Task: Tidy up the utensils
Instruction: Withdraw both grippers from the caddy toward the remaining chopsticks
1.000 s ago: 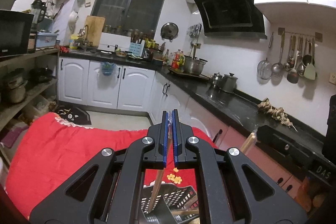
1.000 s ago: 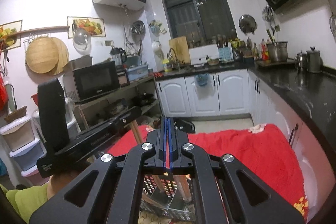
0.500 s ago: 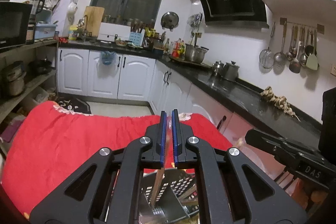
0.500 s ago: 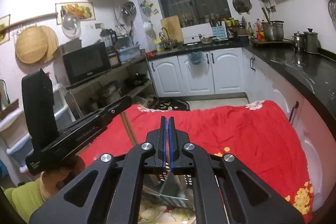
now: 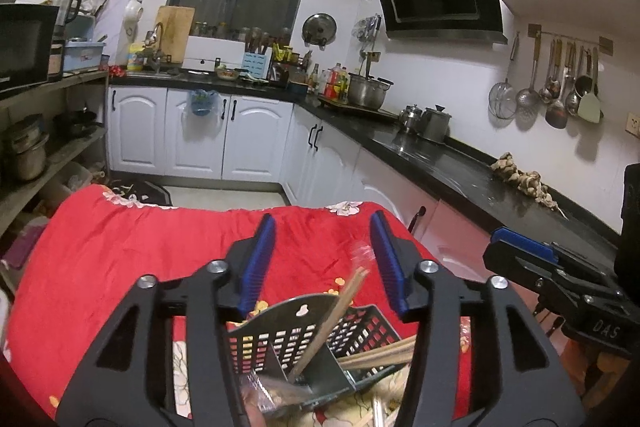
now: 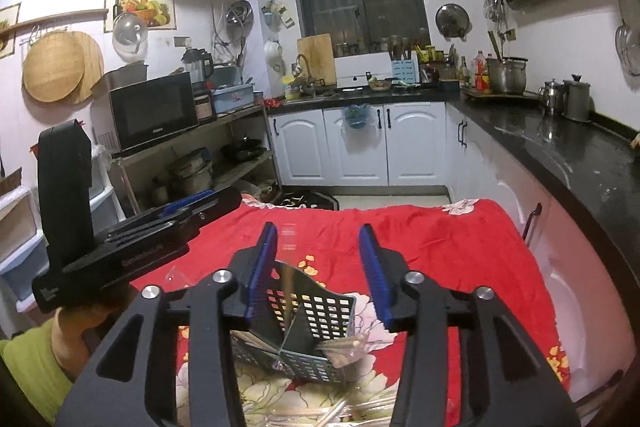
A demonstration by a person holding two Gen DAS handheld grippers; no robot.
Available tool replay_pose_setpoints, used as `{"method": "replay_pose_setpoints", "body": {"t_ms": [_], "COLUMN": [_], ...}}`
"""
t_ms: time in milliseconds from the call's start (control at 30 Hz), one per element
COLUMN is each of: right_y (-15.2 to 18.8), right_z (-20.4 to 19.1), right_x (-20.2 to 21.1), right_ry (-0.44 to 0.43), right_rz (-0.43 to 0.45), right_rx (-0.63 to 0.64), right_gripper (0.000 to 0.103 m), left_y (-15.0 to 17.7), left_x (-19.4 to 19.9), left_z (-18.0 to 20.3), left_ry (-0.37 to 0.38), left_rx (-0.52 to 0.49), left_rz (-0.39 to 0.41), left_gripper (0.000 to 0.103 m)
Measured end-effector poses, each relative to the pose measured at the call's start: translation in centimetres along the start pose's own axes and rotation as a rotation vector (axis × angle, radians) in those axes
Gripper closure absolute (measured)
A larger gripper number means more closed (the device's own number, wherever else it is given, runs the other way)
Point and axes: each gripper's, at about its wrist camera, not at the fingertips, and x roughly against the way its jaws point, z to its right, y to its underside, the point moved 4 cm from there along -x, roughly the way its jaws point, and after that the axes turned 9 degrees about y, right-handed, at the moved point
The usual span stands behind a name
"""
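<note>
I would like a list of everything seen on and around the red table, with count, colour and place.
basket: one, black, on the cloth below both grippers
chopsticks: several, tan, one leaning in the basket, others beside it
cloth: one, red with flowers, over the table
counter: one, black, on the right
cabinets: several, white, under the counter
microwave: one, black, on the shelf
left gripper: one, black with blue pads, opening, nothing pressed
right gripper: one, same colours, opening
</note>
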Motion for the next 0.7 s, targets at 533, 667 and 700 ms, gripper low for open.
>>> {"method": "replay_pose_setpoints", "body": {"t_ms": [533,667,700], "right_y": [0.2,0.7,0.9], "right_z": [1.9,2.3,2.4], "right_x": [3.4,4.1,4.3], "right_ry": [0.033,0.037,0.038], "right_rz": [0.044,0.045,0.045], "right_rx": [0.022,0.030,0.032], "right_gripper": [0.045,0.042,0.041], "left_y": [-0.9,-0.5,-0.5], "left_x": [3.4,4.6,4.7], "left_z": [1.8,1.9,2.0], "left_ry": [0.008,0.016,0.019], "left_rx": [-0.011,0.004,0.007], "left_rz": [0.033,0.035,0.031], "left_gripper": [0.012,0.011,0.011]}}
